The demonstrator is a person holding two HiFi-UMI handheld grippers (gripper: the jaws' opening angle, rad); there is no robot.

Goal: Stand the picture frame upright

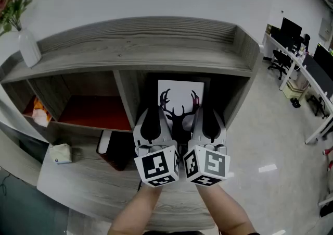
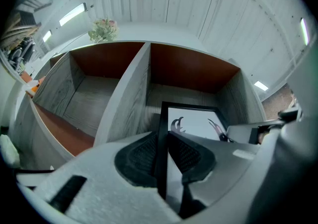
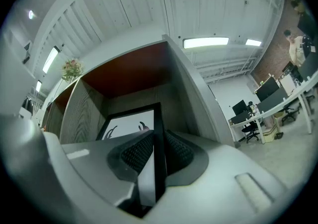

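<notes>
Head view: grey wood-grain shelf unit (image 1: 156, 36) w/ two open compartments. Black-rimmed picture frame (image 1: 180, 98) w/ a white print of a dark antlered deer stands in the right compartment, print facing out. Can't tell if it's dead upright or leaning back. Left gripper (image 1: 154, 115) is clamped on the frame's left rim, right gripper (image 1: 204, 115) on its right rim. In both gripper views the thin black rim runs straight btw the ribbed pads (image 2: 141, 156), no gap showing. Grippers sit side by side, marker cubes nearly touching.

Around: grey upright divider (image 1: 127, 96) just left of the frame, w/ a narrow gap btw them in the left gripper view. Right side wall (image 1: 237, 90) is near the right rim. Left compartment has a red-brown floor (image 1: 96, 111) and an orange item (image 1: 37, 111) at its far left. On the lower ledge (image 1: 93, 182), left of the grippers: small pale packet (image 1: 61, 153), and a white flat slab (image 1: 105, 143) beside a dark red box (image 1: 118, 158). White vase w/ greenery (image 1: 28, 46) is on top, far left. Office desks w/ monitors (image 1: 302, 46) are well off to the right.

Room: compartment is open at the front toward the grippers. It's tight at both sides. Some back wall shows above the frame's top rim in both gripper views.
</notes>
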